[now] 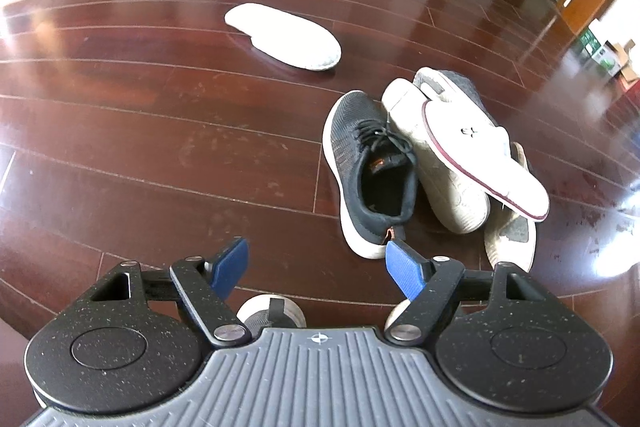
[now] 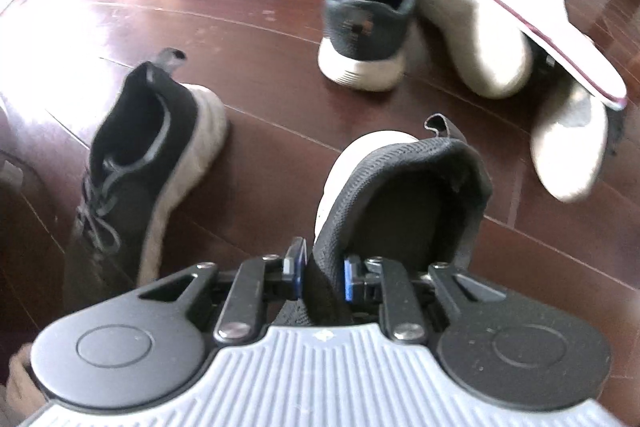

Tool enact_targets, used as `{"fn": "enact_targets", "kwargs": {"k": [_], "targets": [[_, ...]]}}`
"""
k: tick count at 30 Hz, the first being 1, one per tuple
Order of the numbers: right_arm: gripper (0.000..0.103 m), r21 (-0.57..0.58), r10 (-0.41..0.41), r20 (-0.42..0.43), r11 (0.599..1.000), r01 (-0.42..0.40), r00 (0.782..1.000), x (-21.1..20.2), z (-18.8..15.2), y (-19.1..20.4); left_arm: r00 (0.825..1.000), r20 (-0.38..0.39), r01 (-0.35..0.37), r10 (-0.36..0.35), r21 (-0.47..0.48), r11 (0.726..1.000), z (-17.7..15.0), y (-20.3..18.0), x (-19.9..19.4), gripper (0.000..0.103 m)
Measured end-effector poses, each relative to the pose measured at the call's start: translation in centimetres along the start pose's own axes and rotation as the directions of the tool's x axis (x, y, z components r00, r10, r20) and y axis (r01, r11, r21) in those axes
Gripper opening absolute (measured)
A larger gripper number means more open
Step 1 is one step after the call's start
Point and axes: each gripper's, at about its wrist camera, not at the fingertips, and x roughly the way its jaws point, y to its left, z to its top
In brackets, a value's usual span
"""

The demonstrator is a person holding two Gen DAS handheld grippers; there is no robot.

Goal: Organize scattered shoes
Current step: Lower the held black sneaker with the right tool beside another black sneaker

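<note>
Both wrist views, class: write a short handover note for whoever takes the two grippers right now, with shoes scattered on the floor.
Right gripper: shut on the collar of a black knit sneaker.
Left gripper: open, empty, above the floor near the dark lace-up sneaker.
Placed: nothing clearly; the held shoe's likely mate lies on its side at left.
Left: set the held shoe beside it, then sort the pile, upright lace-up, overturned shoes and white slipper, and fetch the sole-up white shoe lying apart.
</note>
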Motion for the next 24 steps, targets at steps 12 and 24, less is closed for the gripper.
{"fn": "enact_targets", "kwargs": {"k": [12, 24], "targets": [[0.019, 0.008, -0.004, -0.035, 1.0, 0.004, 0.999, 3.4, 3.4, 2.9, 1.0, -0.017, -0.004, 0.004, -0.022, 1.0, 0.2, 1.8, 0.4, 0.081], [0.018, 0.143, 0.037, -0.021, 0.989, -0.033, 0.999, 4.2, 4.8, 2.9, 1.0, -0.025, -0.002, 0.001, -0.031, 1.0, 0.4, 2.3, 0.5, 0.081]]}}
